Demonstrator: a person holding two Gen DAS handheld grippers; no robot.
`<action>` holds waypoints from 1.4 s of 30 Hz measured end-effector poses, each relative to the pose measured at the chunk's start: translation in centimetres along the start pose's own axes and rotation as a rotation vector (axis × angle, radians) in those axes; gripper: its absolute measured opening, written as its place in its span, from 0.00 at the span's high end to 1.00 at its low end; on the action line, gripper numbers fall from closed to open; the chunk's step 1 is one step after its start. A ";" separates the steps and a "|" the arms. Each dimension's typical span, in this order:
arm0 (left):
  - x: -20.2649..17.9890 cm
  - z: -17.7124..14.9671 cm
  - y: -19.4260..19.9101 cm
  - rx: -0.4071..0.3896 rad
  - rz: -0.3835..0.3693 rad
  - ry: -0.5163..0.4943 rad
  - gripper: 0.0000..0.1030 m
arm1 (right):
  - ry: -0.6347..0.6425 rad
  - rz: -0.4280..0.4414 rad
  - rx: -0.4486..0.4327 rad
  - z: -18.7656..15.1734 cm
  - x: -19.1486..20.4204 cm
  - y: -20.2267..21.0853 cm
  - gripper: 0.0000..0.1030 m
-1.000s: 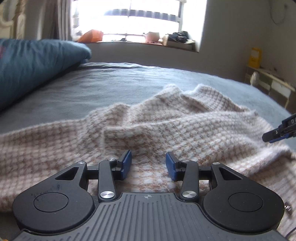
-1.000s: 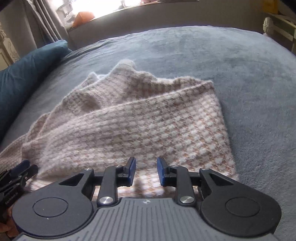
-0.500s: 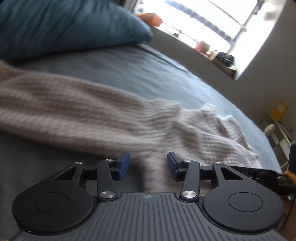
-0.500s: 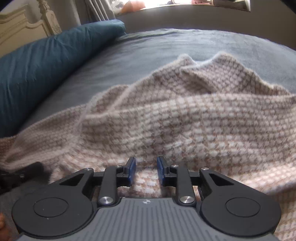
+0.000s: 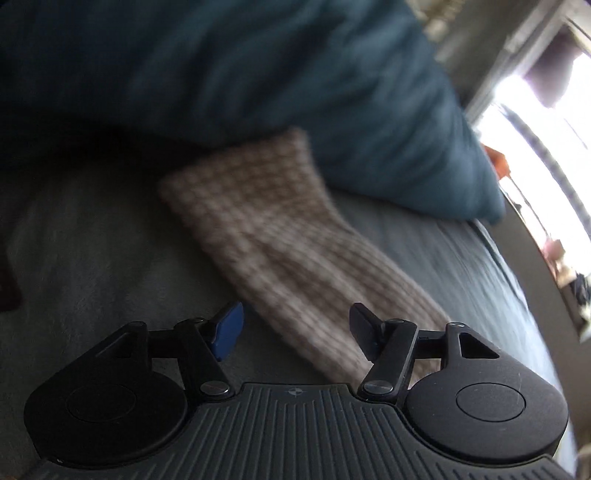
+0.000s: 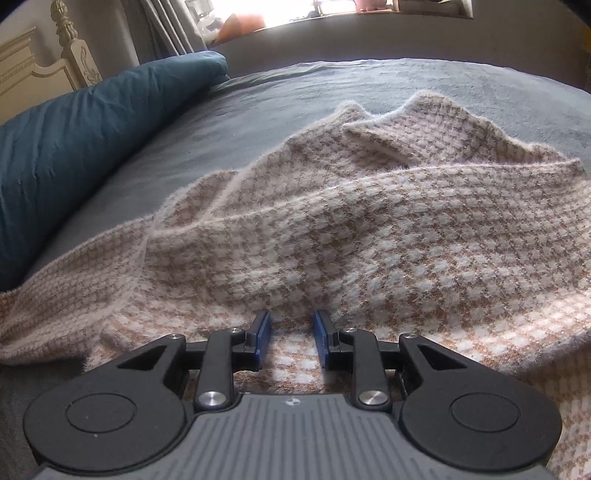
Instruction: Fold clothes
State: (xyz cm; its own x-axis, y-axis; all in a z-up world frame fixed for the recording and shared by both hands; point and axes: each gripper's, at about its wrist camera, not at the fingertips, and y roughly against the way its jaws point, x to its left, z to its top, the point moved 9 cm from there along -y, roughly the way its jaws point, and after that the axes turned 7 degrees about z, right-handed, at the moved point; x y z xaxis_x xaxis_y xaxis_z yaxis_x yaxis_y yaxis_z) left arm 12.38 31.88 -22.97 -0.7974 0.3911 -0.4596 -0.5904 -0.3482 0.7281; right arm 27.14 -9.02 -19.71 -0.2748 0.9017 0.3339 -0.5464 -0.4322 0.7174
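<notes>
- sweater (image 6: 369, 221): pink-and-tan check knit, spread on the grey bedspread (image 6: 258, 96); body bunched into soft ridges, several folded edges overlapping toward the far side.
- sleeve (image 5: 280, 236): stretched out flat across the bedspread in the left wrist view, cuff end lying right against the teal pillow (image 5: 258, 74). Frame is motion-blurred, so fine detail is lost.
- left gripper (image 5: 295, 326): jaws apart and opening. Sleeve runs under the gap toward the right finger; pads are not pressing on it. Blue pad visible on the left finger, the right one mostly in shadow.
- right gripper (image 6: 291, 338): jaws set narrow, with a small gap between the blue pads. Tips sit low over the near part of the sweater; knit shows through the gap and a fold rises just beyond the tips. Can't tell whether the pads actually pinch the fabric.
- pillow also shows in the right wrist view, lying along the left side of the bed, next to a cream headboard (image 6: 48, 70).
- window (image 6: 332, 11): bright, beyond the far edge of the bed; sill holds a few small things, too washed out to tell.
</notes>
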 end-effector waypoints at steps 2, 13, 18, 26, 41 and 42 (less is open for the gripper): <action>0.9 0.6 -0.8 0.012 0.017 0.072 0.37 | -0.002 -0.005 -0.002 0.0 0.0 0.0 0.73; 0.5 2.3 -2.5 -0.028 0.117 0.042 0.85 | 0.000 -0.007 -0.017 -0.1 0.1 0.0 0.72; -2.7 2.8 0.4 -0.140 0.054 -0.083 0.96 | -0.007 0.000 -0.023 -0.1 -0.1 0.0 0.72; -18.0 -2.6 10.8 -0.307 -0.391 -0.494 0.98 | -0.043 0.021 -0.021 0.0 -0.3 0.1 0.72; -21.5 -24.4 11.5 0.088 -0.669 -1.097 0.70 | -0.359 0.289 -0.016 0.2 -3.9 1.6 0.70; -20.4 -24.5 11.4 0.085 -0.643 -1.095 0.70 | -0.387 0.307 -0.009 0.2 -4.3 1.9 0.70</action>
State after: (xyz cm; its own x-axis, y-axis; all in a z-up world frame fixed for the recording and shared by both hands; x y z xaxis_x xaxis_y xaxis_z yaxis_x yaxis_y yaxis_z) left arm 18.90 -0.94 -17.73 0.1719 0.9788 -0.1116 -0.7883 0.2046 0.5803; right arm 27.46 -13.72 -19.60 -0.1107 0.6714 0.7328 -0.4937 -0.6770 0.5458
